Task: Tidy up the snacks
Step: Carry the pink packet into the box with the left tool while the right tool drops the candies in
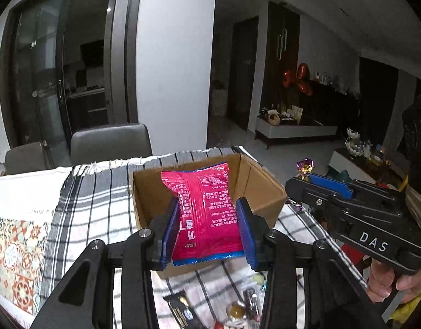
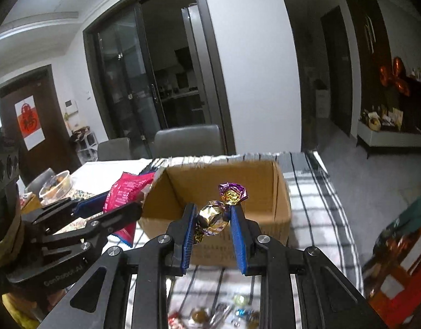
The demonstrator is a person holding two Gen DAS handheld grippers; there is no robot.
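Aloft, left jaws clamping one red packet (image 1: 207, 216), right jaws clamping one candy (image 2: 214, 216), one box (image 2: 265, 192)

Each gripper is built of matte black linkage arms joined by round silver screws, and its two fingers are lined with ribbed blue pads. On the right gripper (image 1: 320, 189), white letters "DAS" are printed on the black body behind the fingers. On the left gripper (image 2: 106, 205), faint "GenRobot.AI" lettering is embossed on the housing, beside which yellowish tape is wound.
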